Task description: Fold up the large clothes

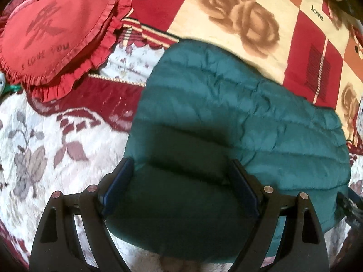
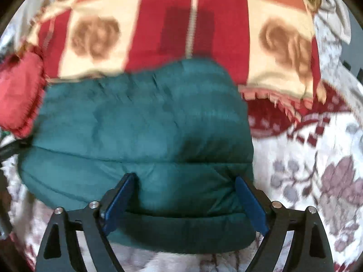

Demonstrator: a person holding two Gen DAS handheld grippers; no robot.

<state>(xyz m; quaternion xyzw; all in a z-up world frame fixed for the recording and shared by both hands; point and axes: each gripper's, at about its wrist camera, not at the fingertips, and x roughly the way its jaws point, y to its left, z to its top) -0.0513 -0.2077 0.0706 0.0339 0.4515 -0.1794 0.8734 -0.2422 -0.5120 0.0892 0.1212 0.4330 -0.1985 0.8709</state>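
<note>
Teal puffer jacket is lying on the floral bedspread, its far edge reaching the rose blanket toward 12 o'clock. Left gripper and right gripper are both hovering with jaws spread wide over its near hem; pinching both corners evenly should be keeping the fold square.

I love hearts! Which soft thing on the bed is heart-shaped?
The red frilly pillow reading "I love you", left of the green puffy jacket; the blankets are flat.
</note>
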